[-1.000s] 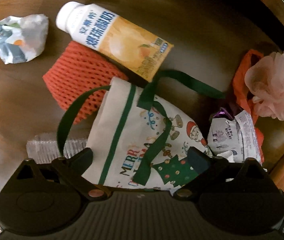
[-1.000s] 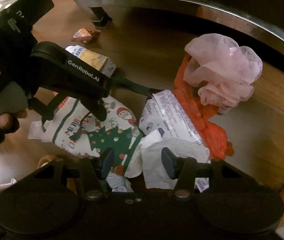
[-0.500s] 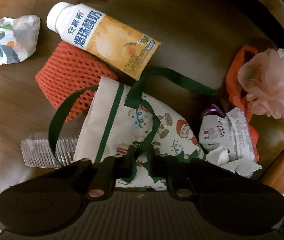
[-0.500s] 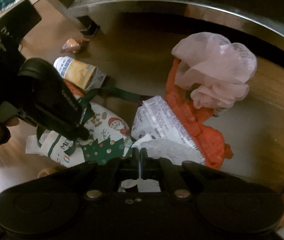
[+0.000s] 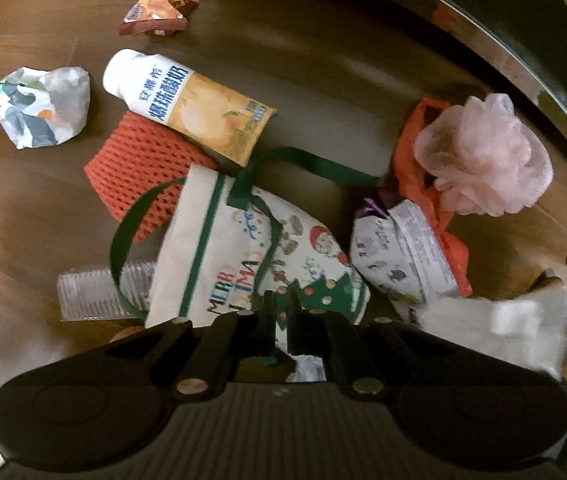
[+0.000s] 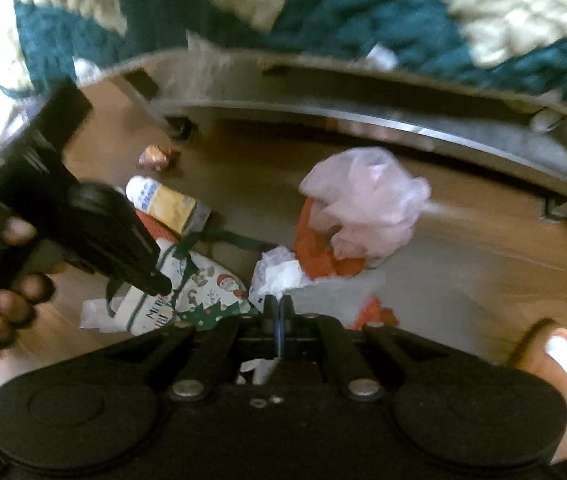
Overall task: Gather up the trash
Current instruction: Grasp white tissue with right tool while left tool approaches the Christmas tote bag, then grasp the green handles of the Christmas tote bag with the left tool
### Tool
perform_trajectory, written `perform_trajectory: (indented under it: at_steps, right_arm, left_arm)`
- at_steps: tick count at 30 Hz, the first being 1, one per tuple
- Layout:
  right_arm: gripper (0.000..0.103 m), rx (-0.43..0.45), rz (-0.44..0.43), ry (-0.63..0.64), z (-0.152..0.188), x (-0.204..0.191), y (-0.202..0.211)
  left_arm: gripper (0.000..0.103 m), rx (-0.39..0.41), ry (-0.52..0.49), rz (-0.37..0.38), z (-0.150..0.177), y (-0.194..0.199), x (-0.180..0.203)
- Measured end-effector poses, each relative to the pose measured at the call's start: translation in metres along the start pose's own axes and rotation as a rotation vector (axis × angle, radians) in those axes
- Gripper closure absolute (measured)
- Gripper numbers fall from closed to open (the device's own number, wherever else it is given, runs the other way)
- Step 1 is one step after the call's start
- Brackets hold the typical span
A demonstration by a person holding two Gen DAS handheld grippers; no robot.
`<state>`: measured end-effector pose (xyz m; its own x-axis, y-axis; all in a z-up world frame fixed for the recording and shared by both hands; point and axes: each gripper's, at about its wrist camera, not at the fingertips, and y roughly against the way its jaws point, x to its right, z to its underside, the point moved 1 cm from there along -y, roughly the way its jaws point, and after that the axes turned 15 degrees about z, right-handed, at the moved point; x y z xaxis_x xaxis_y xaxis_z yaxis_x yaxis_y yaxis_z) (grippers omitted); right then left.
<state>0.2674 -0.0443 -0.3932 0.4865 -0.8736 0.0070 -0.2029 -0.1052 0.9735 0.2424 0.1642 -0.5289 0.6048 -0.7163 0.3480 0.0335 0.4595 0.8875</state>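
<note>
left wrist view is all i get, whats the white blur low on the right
Observer: A tissue; the right gripper is shut on it.
Operator: where does my left tip sit
Observer: The right wrist view shows the left gripper tip down on the Christmas bag, by its green handle.
Operator: whats above the metal frame
Observer: A teal and cream knitted blanket.

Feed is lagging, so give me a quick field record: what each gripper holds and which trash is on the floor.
left gripper: shut on green handle of Christmas bag
right gripper: shut on white tissue
loose on floor: yogurt bottle, red foam net, crumpled wrapper, snack packet, pink mesh pouf, orange plastic bag
</note>
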Motion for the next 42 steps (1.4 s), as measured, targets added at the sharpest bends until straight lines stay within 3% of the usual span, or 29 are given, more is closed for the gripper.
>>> perform_trajectory:
  at_steps: [4, 6, 8, 9, 15, 24, 27, 29, 30, 36, 42]
  right_arm:
    - [0.101, 0.033, -0.015, -0.024, 0.002, 0.007, 0.036]
    - [0.101, 0.042, -0.020, -0.014, 0.005, 0.007, 0.043]
    - [0.101, 0.040, -0.023, -0.008, 0.005, 0.005, 0.039]
    - [0.101, 0.035, -0.021, -0.009, 0.004, 0.006, 0.034]
    - [0.101, -0.012, 0.003, -0.052, 0.004, 0.016, 0.014]
    - [0.101, -0.069, 0.020, -0.060, 0.004, 0.017, -0.006]
    - [0.101, -0.071, 0.025, -0.051, 0.004, 0.017, -0.007]
    - [0.101, -0.078, 0.026, -0.055, 0.004, 0.017, -0.009]
    - [0.101, -0.081, 0.031, -0.055, 0.004, 0.016, -0.009]
    - [0.101, -0.076, 0.048, -0.044, 0.002, 0.014, -0.009]
    - [0.101, -0.027, 0.067, -0.032, 0.003, 0.011, 0.006]
  left_arm:
    - [0.089, 0.003, -0.050, 0.011, 0.002, -0.009, 0.012]
    - [0.070, -0.001, -0.085, 0.003, 0.004, -0.015, 0.020]
    - [0.025, -0.009, -0.133, -0.024, 0.009, -0.024, 0.028]
    - [0.022, -0.008, -0.158, -0.038, 0.011, -0.027, 0.031]
    - [0.022, -0.071, -0.338, -0.167, 0.023, -0.068, 0.052]
    - [0.025, -0.095, -0.387, -0.257, 0.031, -0.109, 0.049]
    - [0.043, -0.093, -0.383, -0.258, 0.031, -0.114, 0.046]
    - [0.076, -0.094, -0.373, -0.251, 0.031, -0.115, 0.043]
    - [0.083, -0.103, -0.355, -0.238, 0.031, -0.116, 0.040]
    - [0.089, -0.100, -0.260, -0.200, 0.031, -0.097, 0.019]
    - [0.092, -0.011, -0.220, -0.162, 0.036, -0.040, 0.017]
